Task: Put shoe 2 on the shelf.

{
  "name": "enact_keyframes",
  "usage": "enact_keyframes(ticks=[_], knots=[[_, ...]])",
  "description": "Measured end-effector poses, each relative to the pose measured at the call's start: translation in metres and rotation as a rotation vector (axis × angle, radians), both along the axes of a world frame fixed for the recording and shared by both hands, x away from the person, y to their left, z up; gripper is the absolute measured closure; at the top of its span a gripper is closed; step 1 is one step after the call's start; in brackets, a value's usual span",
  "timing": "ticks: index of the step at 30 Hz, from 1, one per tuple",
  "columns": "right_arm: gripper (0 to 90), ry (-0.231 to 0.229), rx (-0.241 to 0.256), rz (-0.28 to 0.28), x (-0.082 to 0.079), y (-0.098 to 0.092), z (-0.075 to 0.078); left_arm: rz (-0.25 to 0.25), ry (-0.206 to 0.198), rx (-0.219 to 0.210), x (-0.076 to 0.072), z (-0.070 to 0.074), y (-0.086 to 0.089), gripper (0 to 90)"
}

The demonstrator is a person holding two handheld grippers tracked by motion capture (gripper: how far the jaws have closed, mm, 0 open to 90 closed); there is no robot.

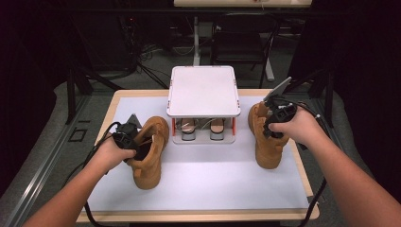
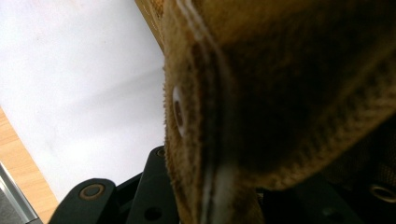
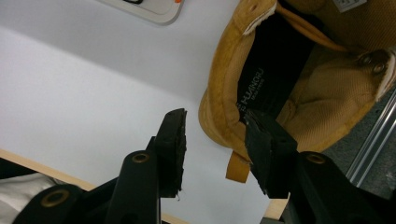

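Two tan suede boots lie on the white mat (image 1: 213,184), toes toward the front edge. My left gripper (image 1: 134,145) is shut on the collar of the left boot (image 1: 150,163). In the left gripper view that boot's eyelet flap (image 2: 261,93) runs down between the jaws of the left gripper (image 2: 210,191). My right gripper (image 1: 275,124) is at the heel of the right boot (image 1: 265,146). It stands open, and in the right gripper view the right gripper (image 3: 214,122) straddles the heel collar (image 3: 219,116), one jaw outside and one inside the boot's opening.
A white two-tier rack (image 1: 203,90) stands at the back middle of the table, with a pair of shoes (image 1: 189,128) on its lower shelf. The wooden table edge (image 1: 198,217) frames the mat. A chair (image 1: 241,42) and cables are on the floor behind.
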State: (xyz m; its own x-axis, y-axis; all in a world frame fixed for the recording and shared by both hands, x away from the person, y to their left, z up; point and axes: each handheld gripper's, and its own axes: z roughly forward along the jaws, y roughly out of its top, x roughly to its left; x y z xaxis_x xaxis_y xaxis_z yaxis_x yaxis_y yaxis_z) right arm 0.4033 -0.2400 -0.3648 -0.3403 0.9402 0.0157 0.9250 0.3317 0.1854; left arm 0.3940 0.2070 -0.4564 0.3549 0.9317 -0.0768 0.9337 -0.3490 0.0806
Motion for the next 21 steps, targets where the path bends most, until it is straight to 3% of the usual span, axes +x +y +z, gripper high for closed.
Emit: enact_keyframes(ticks=[10, 21], knots=[[58.9, 0.040, -0.013, -0.052, 0.022, 0.004, -0.022, 0.003, 0.002, -0.009, 0.000, 0.000, 0.001, 74.3], [67.1, 0.103, -0.012, -0.088, 0.030, 0.003, -0.053, 0.001, 0.001, -0.008, 0.000, 0.000, 0.001, 74.2]])
